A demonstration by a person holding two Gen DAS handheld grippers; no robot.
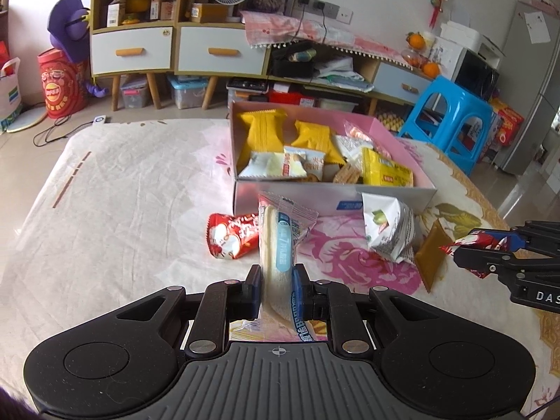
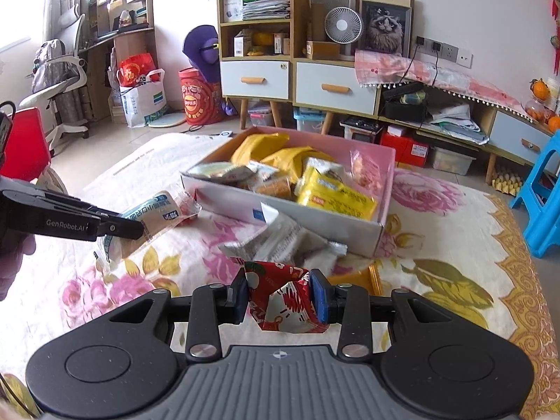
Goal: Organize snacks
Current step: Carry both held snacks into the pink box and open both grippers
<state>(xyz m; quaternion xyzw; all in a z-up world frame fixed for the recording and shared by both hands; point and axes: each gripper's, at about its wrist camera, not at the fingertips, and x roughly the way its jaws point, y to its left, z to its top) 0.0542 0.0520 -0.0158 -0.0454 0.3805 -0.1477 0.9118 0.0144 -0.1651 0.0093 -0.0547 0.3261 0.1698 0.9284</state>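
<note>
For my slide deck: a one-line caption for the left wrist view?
Left gripper shut on a clear-wrapped pastry, facing the pink snack box.

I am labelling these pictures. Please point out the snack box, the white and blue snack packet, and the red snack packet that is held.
snack box [image 1: 315, 194]: left wrist view, bare near wall.
white and blue snack packet [image 1: 280, 241]: left wrist view, middle of wrapper.
red snack packet [image 2: 283, 301]: right wrist view, crumpled middle.
</note>
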